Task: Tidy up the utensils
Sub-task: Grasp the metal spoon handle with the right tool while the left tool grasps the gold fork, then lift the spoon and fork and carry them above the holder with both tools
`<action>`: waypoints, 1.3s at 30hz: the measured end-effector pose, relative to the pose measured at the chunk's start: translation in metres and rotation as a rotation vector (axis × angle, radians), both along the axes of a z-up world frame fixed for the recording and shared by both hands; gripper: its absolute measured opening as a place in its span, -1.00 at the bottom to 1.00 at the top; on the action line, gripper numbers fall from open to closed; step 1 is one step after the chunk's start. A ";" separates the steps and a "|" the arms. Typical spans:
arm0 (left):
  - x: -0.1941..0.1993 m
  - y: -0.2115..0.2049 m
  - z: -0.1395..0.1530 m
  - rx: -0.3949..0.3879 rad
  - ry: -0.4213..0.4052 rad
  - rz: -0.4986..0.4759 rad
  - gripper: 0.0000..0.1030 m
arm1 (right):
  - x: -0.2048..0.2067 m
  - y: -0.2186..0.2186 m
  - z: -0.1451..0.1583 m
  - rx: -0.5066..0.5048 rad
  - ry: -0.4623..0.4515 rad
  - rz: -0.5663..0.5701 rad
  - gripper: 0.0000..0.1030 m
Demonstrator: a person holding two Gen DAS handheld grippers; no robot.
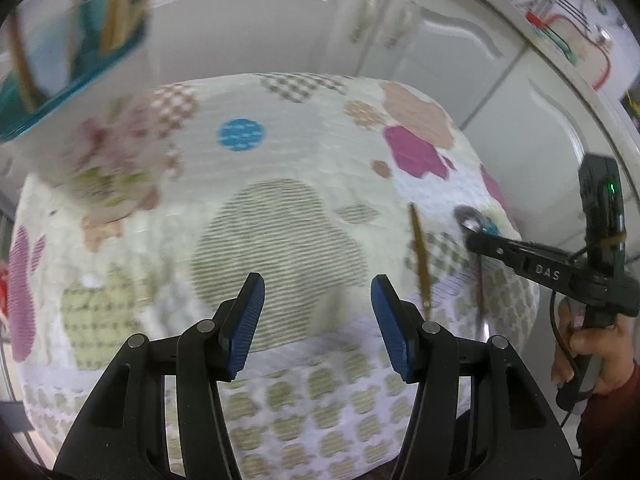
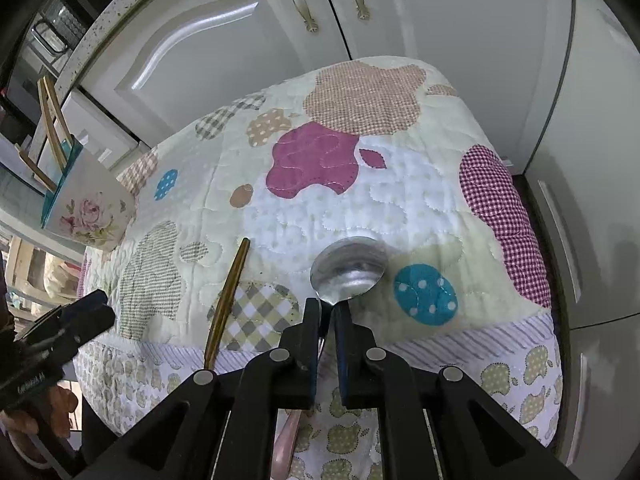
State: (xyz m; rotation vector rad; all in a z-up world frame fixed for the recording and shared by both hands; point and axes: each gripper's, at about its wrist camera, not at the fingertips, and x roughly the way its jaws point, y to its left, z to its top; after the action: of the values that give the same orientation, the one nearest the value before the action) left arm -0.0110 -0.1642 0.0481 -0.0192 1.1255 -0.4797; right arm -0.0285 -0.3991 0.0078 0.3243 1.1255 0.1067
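A metal spoon [image 2: 349, 270] lies on the quilted table cover [image 2: 420, 200]. My right gripper [image 2: 327, 308] is shut on its neck just behind the bowl; the handle runs back under the gripper. It also shows in the left wrist view [image 1: 486, 240] at the spoon [image 1: 469, 218]. A gold chopstick [image 2: 225, 304] lies left of the spoon, also in the left wrist view [image 1: 420, 256]. A floral white cup [image 2: 90, 204] with a teal inside holds several chopsticks at the far left; it is blurred in the left wrist view [image 1: 100, 120]. My left gripper [image 1: 318, 322] is open and empty above the cover.
White cabinet doors [image 2: 248, 40] with metal handles stand behind the table. The cover's front edge [image 2: 440, 344] drops off just below the spoon. A counter with a wire rack [image 1: 560, 20] shows at the upper right of the left wrist view.
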 end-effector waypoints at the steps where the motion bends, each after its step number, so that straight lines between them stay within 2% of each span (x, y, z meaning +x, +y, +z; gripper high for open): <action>1: 0.000 -0.007 0.000 0.000 0.004 -0.015 0.07 | 0.000 0.000 0.001 -0.001 0.000 -0.002 -0.89; 8: 0.012 -0.063 -0.016 -0.034 0.065 -0.134 0.07 | -0.005 -0.012 0.000 0.048 0.005 -0.027 -0.86; 11: 0.017 -0.085 -0.027 0.001 0.077 -0.171 0.00 | -0.008 -0.017 0.002 0.072 -0.003 -0.035 -0.82; 12: 0.018 -0.090 -0.028 0.016 0.047 -0.175 -0.05 | -0.008 -0.018 0.001 0.078 -0.003 -0.037 -0.81; 13: 0.017 -0.094 -0.028 0.032 0.014 -0.183 -0.13 | -0.008 -0.019 0.000 0.086 -0.001 -0.040 -0.81; 14: 0.017 -0.097 -0.028 0.061 -0.001 -0.191 -0.31 | -0.007 -0.020 0.000 0.093 -0.001 -0.042 -0.80; 15: 0.017 -0.098 -0.027 0.085 -0.016 -0.195 -0.59 | -0.007 -0.020 -0.001 0.096 -0.002 -0.044 -0.79; 16: 0.018 -0.097 -0.027 0.082 -0.007 -0.203 -0.75 | -0.005 -0.021 -0.002 0.104 -0.002 -0.050 -0.78; 19: 0.023 -0.077 -0.028 0.025 0.042 -0.199 -0.81 | -0.003 -0.023 -0.004 0.134 -0.001 -0.067 -0.78; 23: 0.020 -0.034 -0.024 0.060 0.021 -0.156 -0.82 | 0.004 -0.018 -0.001 0.139 -0.005 -0.072 -0.78; 25: 0.019 -0.005 -0.024 0.070 0.024 -0.118 -0.83 | 0.008 -0.006 0.005 0.127 -0.017 -0.044 -0.78; 27: 0.019 0.022 -0.026 0.071 0.039 -0.072 -0.83 | 0.013 0.012 0.011 0.118 -0.029 0.002 -0.69; 30: 0.019 0.049 -0.026 0.059 0.051 -0.016 -0.83 | 0.019 0.040 0.010 0.146 -0.015 0.092 -0.66; 33: 0.016 0.059 -0.024 0.025 0.055 0.011 -0.83 | 0.019 0.054 0.016 0.119 -0.029 0.125 -0.66; 36: 0.015 0.057 -0.021 0.008 0.047 0.005 -0.83 | 0.016 0.044 0.021 0.086 -0.040 0.100 -0.63; 39: 0.018 0.058 -0.023 0.013 0.061 0.003 -0.79 | 0.017 0.032 0.019 0.014 -0.046 0.089 -0.42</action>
State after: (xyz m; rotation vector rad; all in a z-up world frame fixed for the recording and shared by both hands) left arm 0.0074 -0.1065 0.0251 -0.0250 1.1881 -0.4715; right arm -0.0112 -0.3667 0.0264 0.2830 1.0943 0.2000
